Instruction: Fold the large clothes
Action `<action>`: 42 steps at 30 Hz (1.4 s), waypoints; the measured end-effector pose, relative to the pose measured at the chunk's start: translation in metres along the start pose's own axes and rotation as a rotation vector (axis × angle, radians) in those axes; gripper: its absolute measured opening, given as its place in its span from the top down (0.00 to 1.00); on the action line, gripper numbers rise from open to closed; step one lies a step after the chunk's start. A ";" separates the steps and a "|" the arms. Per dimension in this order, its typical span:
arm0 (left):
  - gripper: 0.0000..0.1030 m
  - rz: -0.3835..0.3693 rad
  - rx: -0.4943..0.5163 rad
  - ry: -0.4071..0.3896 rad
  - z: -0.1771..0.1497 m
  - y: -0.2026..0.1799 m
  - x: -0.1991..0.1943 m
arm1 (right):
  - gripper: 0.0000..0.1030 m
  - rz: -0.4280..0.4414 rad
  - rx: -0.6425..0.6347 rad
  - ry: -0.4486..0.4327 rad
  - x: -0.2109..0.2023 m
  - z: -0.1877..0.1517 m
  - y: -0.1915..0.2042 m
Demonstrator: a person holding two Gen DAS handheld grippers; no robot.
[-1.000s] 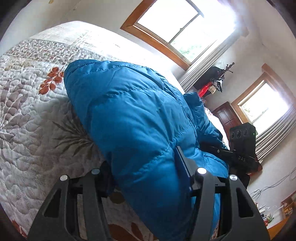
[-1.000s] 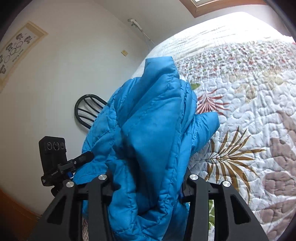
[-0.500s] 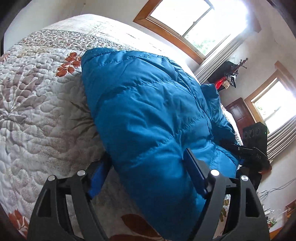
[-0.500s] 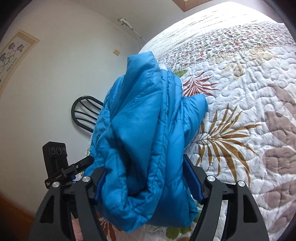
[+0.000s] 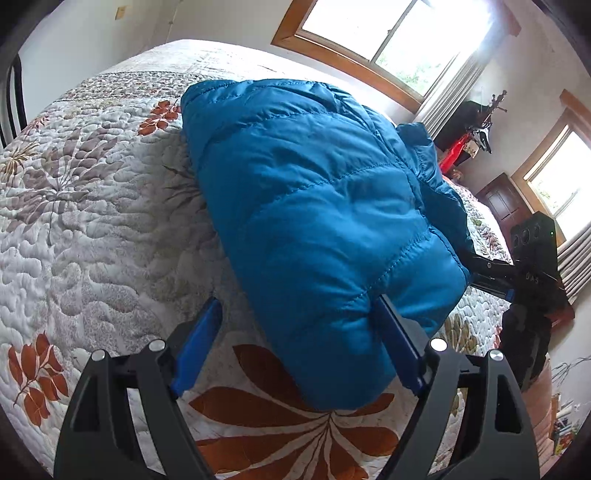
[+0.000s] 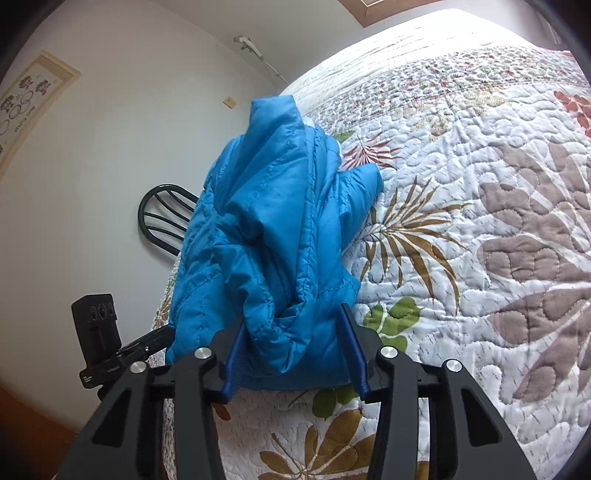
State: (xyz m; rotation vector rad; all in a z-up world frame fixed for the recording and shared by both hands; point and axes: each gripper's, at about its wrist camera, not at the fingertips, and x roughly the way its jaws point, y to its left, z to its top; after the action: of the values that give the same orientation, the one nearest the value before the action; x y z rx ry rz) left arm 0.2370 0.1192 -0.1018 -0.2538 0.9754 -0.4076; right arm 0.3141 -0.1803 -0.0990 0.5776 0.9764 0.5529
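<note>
Covering nearly the whole scene, one quilted bedspread (image 5: 92,221) with leaf prints is spread beneath everything, and one blue puffer jacket (image 5: 317,221) is laid on it, folded into a thick bundle. Two windows are counted in the left wrist view, the larger one (image 5: 388,33) washed out by glare. One dark chair (image 6: 162,218) is seen against the wall, partly hidden behind the jacket (image 6: 273,236); one framed picture (image 6: 26,99) is cut off at the frame edge.

Two grippers are counted. The left gripper (image 5: 291,325) is spread wide, its blue pads clear of any grasp: the right pad (image 5: 395,347) is just at the jacket's near edge, the other out over the bedspread. The right gripper (image 6: 295,339) is parted too, with the jacket's bunched end sitting between the pads; whether the fabric is actually touched cannot be told. The right gripper is glimpsed in the left view (image 5: 532,266), its fingertips hidden behind the jacket.

Compared with half a second ago, both pairs of fingers are drawn back and more of the jacket's near end is exposed on the bedspread.
</note>
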 end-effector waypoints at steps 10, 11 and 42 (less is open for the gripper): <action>0.19 0.008 -0.020 0.015 0.005 0.007 0.014 | 0.53 0.008 0.039 0.018 0.015 -0.003 -0.017; 0.19 0.010 -0.032 0.017 0.005 0.006 0.011 | 0.53 0.006 0.035 0.013 0.012 -0.003 -0.015; 0.04 0.437 0.130 -0.276 -0.083 -0.102 -0.135 | 0.04 -0.502 -0.397 -0.208 -0.100 -0.134 0.157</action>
State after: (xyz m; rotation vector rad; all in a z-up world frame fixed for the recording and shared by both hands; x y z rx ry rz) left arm 0.0778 0.0856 -0.0065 0.0248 0.7038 -0.0322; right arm 0.1249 -0.1066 0.0070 0.0239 0.7480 0.2178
